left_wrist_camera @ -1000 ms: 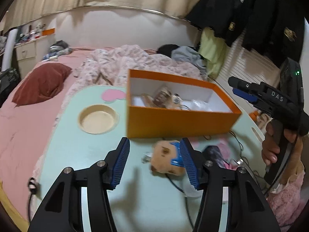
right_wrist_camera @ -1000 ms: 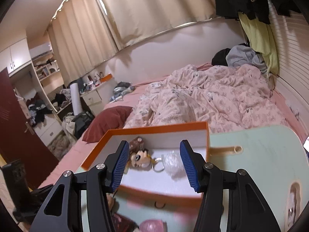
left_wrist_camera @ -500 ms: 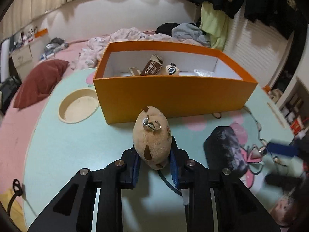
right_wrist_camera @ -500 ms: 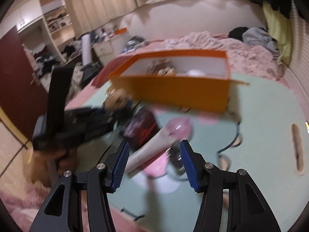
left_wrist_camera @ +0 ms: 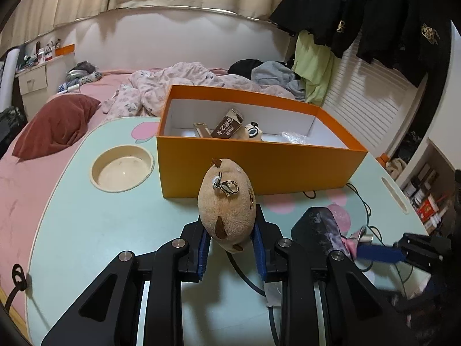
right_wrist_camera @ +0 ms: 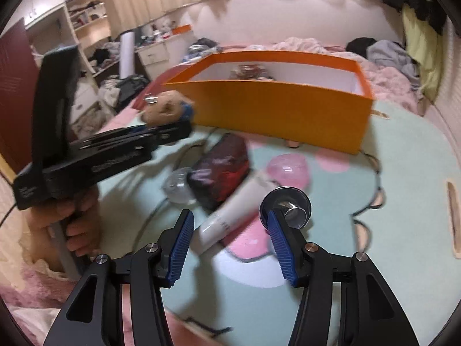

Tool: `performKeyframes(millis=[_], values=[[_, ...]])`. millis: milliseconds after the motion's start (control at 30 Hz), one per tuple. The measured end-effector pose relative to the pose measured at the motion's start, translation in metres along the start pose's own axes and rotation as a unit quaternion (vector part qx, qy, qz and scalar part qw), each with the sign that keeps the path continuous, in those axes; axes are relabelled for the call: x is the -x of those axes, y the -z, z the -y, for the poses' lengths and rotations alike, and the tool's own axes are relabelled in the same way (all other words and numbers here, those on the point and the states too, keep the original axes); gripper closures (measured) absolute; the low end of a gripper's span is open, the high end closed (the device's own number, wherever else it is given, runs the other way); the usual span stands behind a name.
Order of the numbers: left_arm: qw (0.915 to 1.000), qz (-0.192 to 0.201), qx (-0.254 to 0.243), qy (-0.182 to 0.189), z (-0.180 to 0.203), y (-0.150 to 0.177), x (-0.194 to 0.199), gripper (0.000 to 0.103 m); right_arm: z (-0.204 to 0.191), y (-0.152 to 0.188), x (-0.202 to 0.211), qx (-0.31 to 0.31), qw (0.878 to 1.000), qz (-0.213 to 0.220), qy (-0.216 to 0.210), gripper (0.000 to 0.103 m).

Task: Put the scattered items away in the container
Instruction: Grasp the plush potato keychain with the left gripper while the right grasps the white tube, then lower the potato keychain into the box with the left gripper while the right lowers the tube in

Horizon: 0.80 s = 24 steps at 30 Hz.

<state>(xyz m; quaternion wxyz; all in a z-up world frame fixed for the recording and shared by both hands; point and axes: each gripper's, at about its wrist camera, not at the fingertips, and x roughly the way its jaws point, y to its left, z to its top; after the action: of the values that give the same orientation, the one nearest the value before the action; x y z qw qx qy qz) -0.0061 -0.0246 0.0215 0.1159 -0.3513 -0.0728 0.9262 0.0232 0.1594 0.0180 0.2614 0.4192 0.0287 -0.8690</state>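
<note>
Left hand-held gripper [left_wrist_camera: 229, 243]: we now clamp the plush keychain [left_wrist_camera: 226, 204], lifted since a second ago; orange box [left_wrist_camera: 259, 164] just ahead. Right hand-held gripper [right_wrist_camera: 229, 243]: spread wide, empty, over white tube [right_wrist_camera: 230, 216].

Both wrist views look closely, low across the table [left_wrist_camera: 86, 230], sharing the orange box [left_wrist_camera: 259, 167].

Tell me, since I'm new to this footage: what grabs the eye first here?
The tan plush keychain clamped in the left gripper, in front of the orange box on the mint table. The right gripper hangs open over a white tube and a dark pouch.
</note>
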Motion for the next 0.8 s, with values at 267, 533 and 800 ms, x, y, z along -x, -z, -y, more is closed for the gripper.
performKeyframes(millis=[267,533,800], values=[[1.0,-0.002,0.003,-0.001,0.0,0.001,-0.001,0.076,0.032,-0.003,0.025,-0.054,0.996,0.055,-0.041,0.051],[1.0,0.002,0.003,-0.002,0.0,0.003,0.0,0.076,-0.003,-0.004,-0.005,0.007,1.0,0.006,0.002,0.077],[1.0,0.009,-0.002,-0.002,0.001,0.005,0.002,0.076,-0.004,-0.003,-0.016,0.03,0.997,0.033,0.056,0.086]])
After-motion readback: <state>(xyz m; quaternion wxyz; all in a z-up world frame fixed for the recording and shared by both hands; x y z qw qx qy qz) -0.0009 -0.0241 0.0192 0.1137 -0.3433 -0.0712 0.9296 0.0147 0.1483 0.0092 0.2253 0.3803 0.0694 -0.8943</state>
